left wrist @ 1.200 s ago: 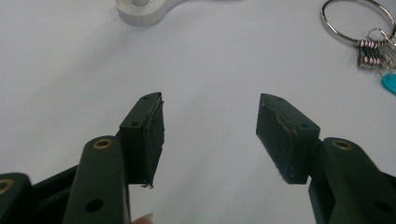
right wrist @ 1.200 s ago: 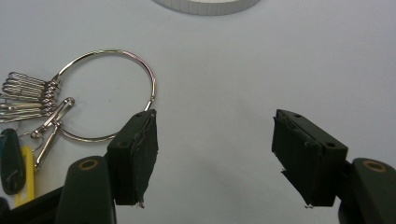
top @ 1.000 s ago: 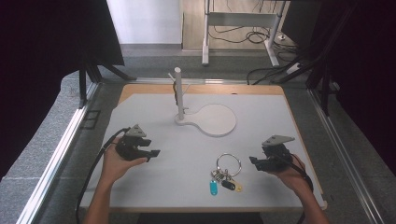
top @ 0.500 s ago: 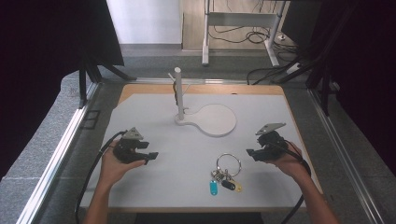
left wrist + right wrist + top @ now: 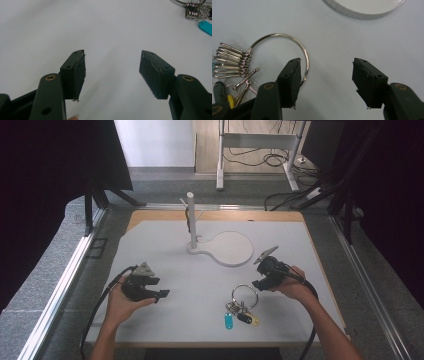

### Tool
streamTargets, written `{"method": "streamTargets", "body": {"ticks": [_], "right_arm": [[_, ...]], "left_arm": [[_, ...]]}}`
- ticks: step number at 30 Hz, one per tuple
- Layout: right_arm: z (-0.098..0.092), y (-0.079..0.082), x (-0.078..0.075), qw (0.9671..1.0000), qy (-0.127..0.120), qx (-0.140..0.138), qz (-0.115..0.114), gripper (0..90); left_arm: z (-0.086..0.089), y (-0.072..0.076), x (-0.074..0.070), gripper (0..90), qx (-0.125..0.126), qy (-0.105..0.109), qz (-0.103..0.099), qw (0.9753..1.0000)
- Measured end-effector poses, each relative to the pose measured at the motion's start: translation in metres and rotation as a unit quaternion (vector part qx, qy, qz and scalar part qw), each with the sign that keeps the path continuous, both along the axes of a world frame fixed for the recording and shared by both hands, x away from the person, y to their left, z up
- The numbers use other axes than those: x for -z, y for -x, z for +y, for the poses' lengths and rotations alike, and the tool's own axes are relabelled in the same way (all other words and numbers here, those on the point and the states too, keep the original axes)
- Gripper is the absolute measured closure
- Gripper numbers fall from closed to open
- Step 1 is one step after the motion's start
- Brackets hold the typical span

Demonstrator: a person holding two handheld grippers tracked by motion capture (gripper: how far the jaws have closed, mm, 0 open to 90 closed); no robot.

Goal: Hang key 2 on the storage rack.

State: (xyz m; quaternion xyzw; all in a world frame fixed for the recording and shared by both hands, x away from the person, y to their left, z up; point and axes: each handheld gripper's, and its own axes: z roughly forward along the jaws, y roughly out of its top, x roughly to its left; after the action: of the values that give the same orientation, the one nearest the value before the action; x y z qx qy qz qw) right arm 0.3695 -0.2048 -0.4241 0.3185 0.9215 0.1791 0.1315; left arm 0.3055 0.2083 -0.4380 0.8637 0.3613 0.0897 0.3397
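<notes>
Right claw [image 5: 325,83]: jaws apart, empty, one jaw over the key ring [image 5: 284,57] rim. Left claw [image 5: 112,75]: jaws apart, empty, above bare bench [image 5: 165,245]. Ring: large, silver, carrying metal clips and blue, yellow, black tags; near the bench's front edge, right of centre.

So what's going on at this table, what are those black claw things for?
A person holds a two-jaw gripper in each hand over a white table. The right gripper is open beside the big metal key ring, holding nothing. The left gripper is open over bare table. A white stand sits behind.
</notes>
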Motion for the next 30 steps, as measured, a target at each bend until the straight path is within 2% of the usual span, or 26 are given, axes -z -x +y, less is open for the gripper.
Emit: {"method": "streamTargets", "body": {"ticks": [1,2,4,5,6,10,12,17,20,22,27,30], "right_arm": [[0.0,0.0,0.0,1.0,0.0,0.0,0.0,41.6],[0.003,-0.001,0.003,0.9999,0.01,0.004,0.013,42.7],[0.005,-0.001,0.004,0.9997,0.015,0.006,0.016,43.3],[0.007,-0.001,0.009,0.9993,0.025,0.002,0.027,45.2],[0.007,-0.001,0.009,0.9993,0.025,0.002,0.027,45.2],[0.013,0.0,0.017,0.9976,0.044,-0.004,0.053,52.4],[0.015,0.0,0.018,0.9973,0.046,-0.002,0.057,53.7],[0.023,-0.004,0.025,0.9945,0.075,0.004,0.074,60.4],[0.024,-0.004,0.027,0.9937,0.08,0.01,0.078,61.4],[0.025,-0.003,0.031,0.992,0.086,0.017,0.091,62.0],[0.025,-0.001,0.032,0.9915,0.085,0.025,0.095,64.9],[0.026,-0.003,0.032,0.9902,0.082,0.036,0.108,68.3]], "left_arm": [[0.0,0.001,0.0,38.5,0.001,-0.001,0.002,1.0],[0.001,0.002,0.001,38.4,0.002,-0.007,0.003,1.0],[0.0,0.003,0.002,38.4,0.002,-0.013,0.002,0.9999],[0.0,0.003,0.002,38.4,0.002,-0.014,0.002,0.9999],[0.0,0.003,0.002,38.4,0.004,-0.013,0.002,0.9999],[0.0,0.003,0.002,38.4,0.006,-0.014,0.001,0.9999],[0.0,0.003,0.002,38.4,0.006,-0.014,0.001,0.9999],[-0.001,0.003,0.003,37.6,0.004,-0.014,0.001,0.9999],[-0.002,0.003,0.004,37.3,0.004,-0.017,0.001,0.9998],[-0.002,0.003,0.005,37.3,0.005,-0.016,0.002,0.9999],[-0.003,0.003,0.005,37.4,0.006,-0.016,0.003,0.9998],[-0.004,0.003,0.006,37.4,0.007,-0.016,0.004,0.9998]]}}
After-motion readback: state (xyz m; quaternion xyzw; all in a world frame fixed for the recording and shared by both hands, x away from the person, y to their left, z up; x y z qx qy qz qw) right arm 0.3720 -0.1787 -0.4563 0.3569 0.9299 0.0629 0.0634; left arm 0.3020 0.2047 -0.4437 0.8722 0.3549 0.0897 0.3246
